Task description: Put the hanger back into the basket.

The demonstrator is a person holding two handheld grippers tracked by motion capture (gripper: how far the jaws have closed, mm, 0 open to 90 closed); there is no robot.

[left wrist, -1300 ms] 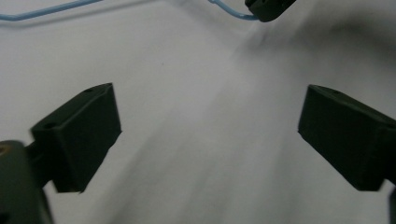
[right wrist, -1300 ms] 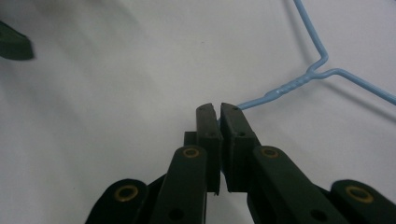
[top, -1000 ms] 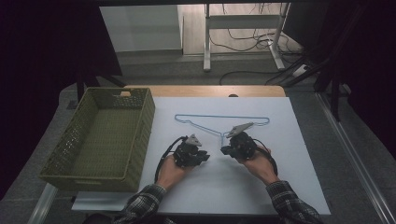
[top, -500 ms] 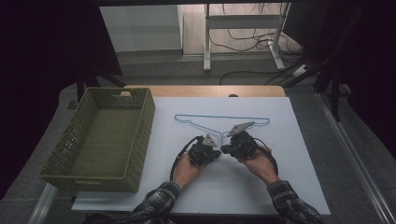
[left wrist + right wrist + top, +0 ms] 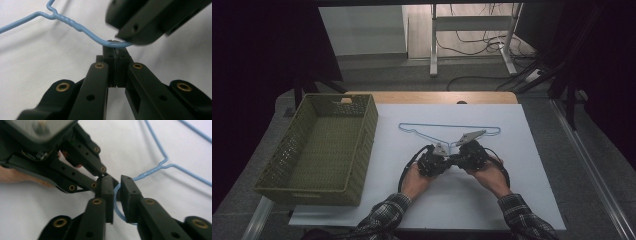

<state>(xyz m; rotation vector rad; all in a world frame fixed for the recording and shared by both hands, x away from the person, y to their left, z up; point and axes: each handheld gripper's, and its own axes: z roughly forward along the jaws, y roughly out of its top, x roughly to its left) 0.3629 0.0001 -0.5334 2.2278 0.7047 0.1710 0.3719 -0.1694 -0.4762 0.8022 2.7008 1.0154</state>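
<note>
A light-blue wire hanger (image 5: 437, 125) lies flat on the white table, its hook pointing toward me. Both grippers meet at that hook. In the left gripper view the left gripper (image 5: 115, 48) has its jaws pressed together, with the hook wire (image 5: 75, 25) pinched at their tips. The left gripper (image 5: 449, 161) comes in from the left. The right gripper (image 5: 116, 182) has just been opening its jaws. A narrow gap stands between them, and the curved hook (image 5: 117, 212) runs through it. In the high view the right gripper (image 5: 458, 159) is beside the left one.
An olive woven basket (image 5: 362, 130) with nothing in it stands at the table's left. The white sheet (image 5: 522, 190) is bare to the right of the hands. Behind the table are a desk frame (image 5: 434, 45) and cables on the floor.
My left hand has slid right across the table until its gripper meets the right one at the hanger's hook. The right hand has stayed where it was.
</note>
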